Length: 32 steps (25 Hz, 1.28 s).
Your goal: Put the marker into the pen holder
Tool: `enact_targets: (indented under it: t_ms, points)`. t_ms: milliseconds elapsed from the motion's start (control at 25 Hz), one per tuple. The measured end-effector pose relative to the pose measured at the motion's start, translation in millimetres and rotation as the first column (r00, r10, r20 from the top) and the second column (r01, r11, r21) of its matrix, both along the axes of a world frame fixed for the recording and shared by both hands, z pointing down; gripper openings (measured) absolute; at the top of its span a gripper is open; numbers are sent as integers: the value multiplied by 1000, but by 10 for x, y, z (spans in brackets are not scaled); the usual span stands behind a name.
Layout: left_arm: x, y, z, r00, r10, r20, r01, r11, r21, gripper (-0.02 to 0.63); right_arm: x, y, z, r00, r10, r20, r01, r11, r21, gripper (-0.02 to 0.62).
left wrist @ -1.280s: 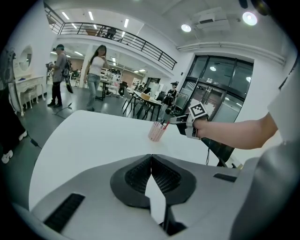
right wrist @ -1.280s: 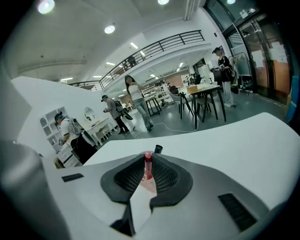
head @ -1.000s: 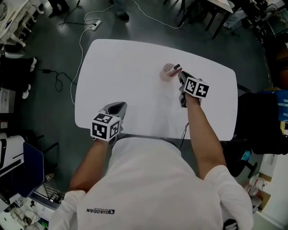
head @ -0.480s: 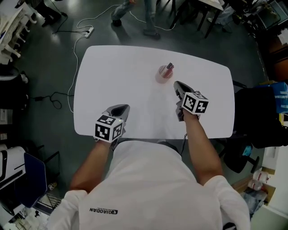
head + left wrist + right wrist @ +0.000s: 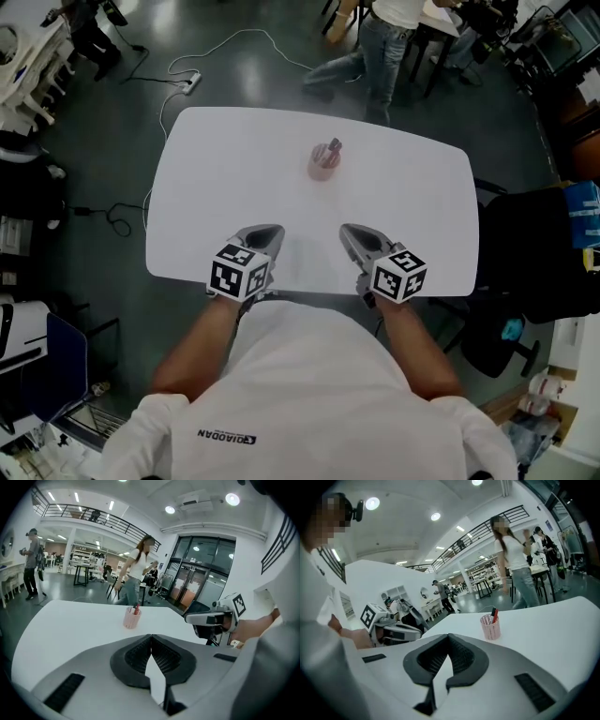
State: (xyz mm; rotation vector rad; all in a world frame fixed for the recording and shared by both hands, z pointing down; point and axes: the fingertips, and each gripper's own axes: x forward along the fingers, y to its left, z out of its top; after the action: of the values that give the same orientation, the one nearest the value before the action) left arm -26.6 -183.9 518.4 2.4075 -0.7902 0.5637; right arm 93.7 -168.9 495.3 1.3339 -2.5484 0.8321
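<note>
A pink mesh pen holder [image 5: 322, 160] stands on the far half of the white table [image 5: 216, 169], with the red marker [image 5: 334, 148] upright inside it. The left gripper view shows the holder [image 5: 131, 618] and marker [image 5: 136, 609] well ahead; so does the right gripper view, with holder [image 5: 491, 627] and marker [image 5: 494, 616]. My left gripper [image 5: 265, 235] rests near the table's front edge, jaws shut and empty. My right gripper [image 5: 353, 234] sits beside it at the front edge, also shut on nothing. Both are far from the holder.
A person in a white top and jeans [image 5: 384, 37] stands just beyond the table's far edge. A black chair [image 5: 539, 244] is at the right of the table. Cables [image 5: 159, 112] run over the floor at the left.
My right gripper has pulled back from the pen holder to the front edge, leaving the marker in the holder. The left gripper stayed put. A person has walked up behind the table.
</note>
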Motion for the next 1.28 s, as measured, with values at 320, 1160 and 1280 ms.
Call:
enact_targets:
  t_ms: [320, 1160, 1280]
  points:
    - [793, 702, -168, 1000, -17, -13, 18, 1000, 26, 29, 609, 880, -136, 997, -79, 4, 78, 996, 47, 18]
    - [1186, 2190, -426, 992, -123, -8, 123, 990, 72, 28, 1180, 2164, -178, 984, -114, 136, 101, 990, 96, 18]
    - [1056, 2236, -439, 991, -133, 19, 131, 988, 82, 28, 1086, 2202, -195, 984, -119, 135, 106, 989, 100, 18]
